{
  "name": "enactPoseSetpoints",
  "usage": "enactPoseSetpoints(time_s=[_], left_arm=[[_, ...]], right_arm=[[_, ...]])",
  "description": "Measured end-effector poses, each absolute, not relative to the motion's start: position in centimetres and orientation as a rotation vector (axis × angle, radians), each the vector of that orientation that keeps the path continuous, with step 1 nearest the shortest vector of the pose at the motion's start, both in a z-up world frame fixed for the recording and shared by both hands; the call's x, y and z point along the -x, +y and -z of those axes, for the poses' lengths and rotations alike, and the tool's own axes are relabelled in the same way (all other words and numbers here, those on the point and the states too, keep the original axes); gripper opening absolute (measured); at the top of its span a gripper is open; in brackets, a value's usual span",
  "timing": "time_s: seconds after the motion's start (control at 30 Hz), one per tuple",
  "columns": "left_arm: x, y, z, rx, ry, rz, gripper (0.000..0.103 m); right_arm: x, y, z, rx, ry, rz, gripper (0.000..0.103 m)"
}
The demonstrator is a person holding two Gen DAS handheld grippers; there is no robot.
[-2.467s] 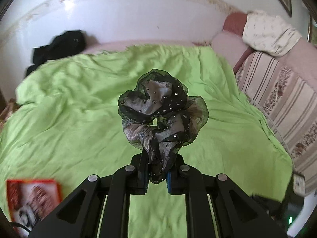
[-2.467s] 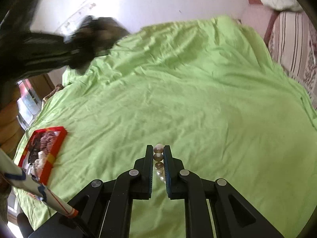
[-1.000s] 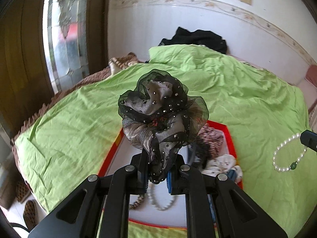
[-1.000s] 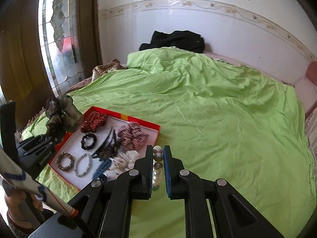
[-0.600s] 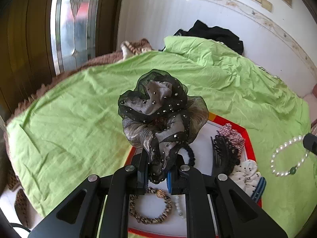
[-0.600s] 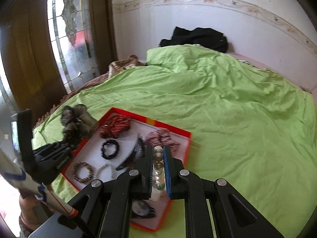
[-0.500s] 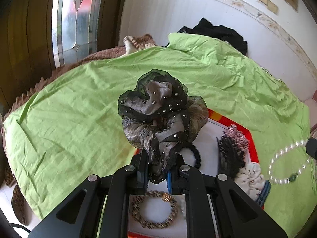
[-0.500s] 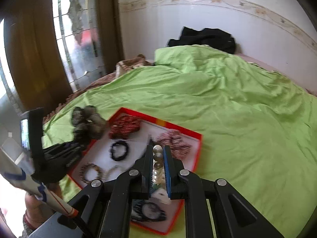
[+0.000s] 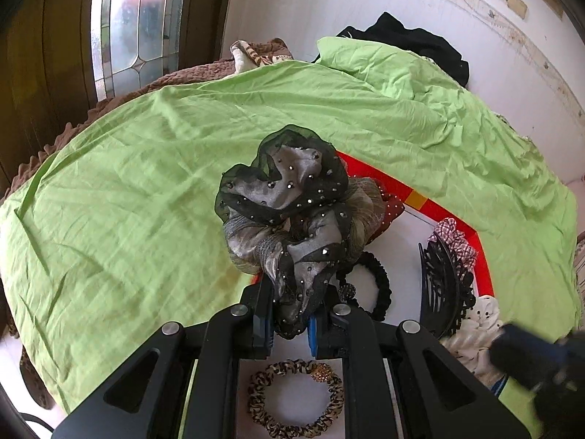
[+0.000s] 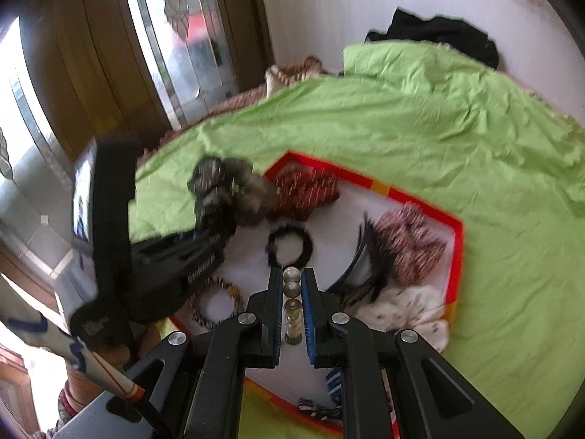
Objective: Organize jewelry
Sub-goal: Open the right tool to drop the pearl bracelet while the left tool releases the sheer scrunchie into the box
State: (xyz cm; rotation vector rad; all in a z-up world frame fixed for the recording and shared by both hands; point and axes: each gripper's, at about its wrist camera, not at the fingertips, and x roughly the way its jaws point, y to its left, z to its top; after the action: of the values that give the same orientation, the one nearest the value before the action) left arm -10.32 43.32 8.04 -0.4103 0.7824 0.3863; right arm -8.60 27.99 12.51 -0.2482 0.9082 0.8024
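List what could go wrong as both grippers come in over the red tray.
1. The left gripper and right gripper hang close together over the red tray; they may collide.
2. The pearl bracelet dangles from a pinch and could slip.
3. The black scrunchie could land on the red scrunchie, piling things up.

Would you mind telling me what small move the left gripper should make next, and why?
Probably lower and open. The left gripper holds the grey-black scrunchie above the red-rimmed tray, near its far-left corner; bare white floor lies just beyond the black hair tie.
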Motion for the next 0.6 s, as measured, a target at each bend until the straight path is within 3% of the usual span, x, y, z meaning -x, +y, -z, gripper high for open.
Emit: enactPoseSetpoints(time_s=[0.6], left_arm=[[9.6,42.1,-7.5,0.345,0.799,-0.403,0.022]], right_arm=[[11.1,28.1,-8.6,0.367,0.939,-0.801,0.013]])
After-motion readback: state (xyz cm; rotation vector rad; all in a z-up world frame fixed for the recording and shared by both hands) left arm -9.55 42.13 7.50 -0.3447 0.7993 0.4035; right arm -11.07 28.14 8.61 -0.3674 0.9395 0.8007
